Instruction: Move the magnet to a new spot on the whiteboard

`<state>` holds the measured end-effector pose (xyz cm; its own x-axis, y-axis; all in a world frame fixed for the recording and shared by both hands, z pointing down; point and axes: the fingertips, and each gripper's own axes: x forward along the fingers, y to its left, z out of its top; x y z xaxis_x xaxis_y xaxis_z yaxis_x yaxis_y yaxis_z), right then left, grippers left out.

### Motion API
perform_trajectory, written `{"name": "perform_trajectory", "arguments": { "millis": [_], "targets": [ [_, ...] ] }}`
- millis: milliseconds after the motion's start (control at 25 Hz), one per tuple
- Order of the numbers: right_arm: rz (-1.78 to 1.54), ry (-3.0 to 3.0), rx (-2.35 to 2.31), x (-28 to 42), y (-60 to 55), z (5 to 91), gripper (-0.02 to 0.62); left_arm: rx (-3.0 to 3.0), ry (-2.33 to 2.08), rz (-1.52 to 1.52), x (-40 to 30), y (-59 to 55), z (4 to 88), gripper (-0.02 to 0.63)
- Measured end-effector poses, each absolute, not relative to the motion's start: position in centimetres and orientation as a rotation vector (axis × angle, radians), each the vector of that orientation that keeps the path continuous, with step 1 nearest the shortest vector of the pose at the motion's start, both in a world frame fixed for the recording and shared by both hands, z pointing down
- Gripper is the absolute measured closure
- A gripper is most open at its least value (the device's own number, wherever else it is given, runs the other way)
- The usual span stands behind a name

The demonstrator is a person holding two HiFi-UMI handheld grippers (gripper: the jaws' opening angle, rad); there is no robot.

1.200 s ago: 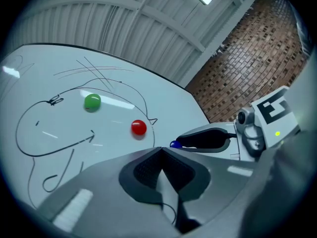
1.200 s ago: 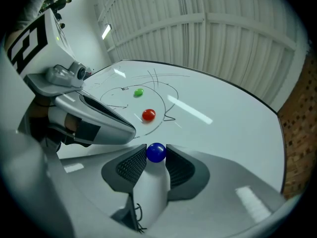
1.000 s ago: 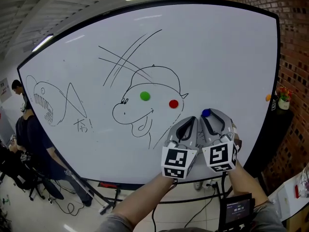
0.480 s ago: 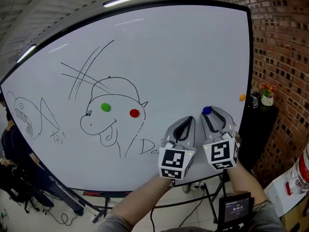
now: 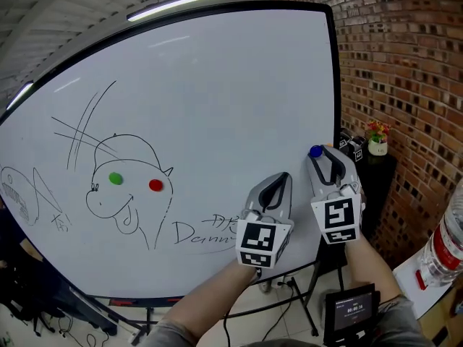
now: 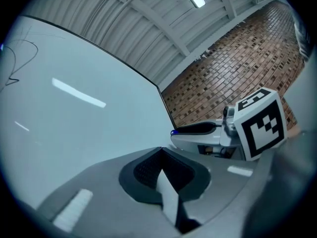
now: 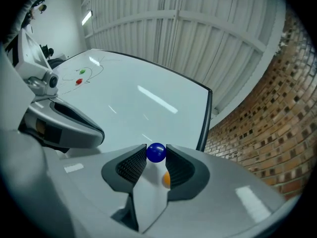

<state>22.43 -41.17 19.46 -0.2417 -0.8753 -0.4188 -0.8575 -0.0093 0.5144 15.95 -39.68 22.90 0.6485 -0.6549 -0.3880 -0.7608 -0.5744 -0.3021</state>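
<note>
Whiteboard ahead: right gripper pinches the magnet between its jaws, mid-carry; left gripper jaws pressed together. Next, set it on bare board.

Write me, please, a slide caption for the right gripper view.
Right gripper holds a blue ball magnet near the whiteboard's right edge, brick wall beyond.

1. The left tongs and right tongs have smooth light-grey moulded shells that taper to rounded tips.
2. Black ribbed pads line the inner faces of each pair.
3. Each pair carries a white cube printed with black square markers.
4. A small pale rectangular strip marks each shell.
5. Grey sleeves show at the near edge.
</note>
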Motion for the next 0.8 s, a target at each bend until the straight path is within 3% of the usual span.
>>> {"name": "perform_trajectory", "arguments": {
  "millis": [800],
  "targets": [
    [-1.001, -2.451, 1.96, 27.4, -44.2, 16.8, 0.466, -2.375, 0.99, 0.42, 22.2, -40.0, 17.6, 0.609]
  ]
}}
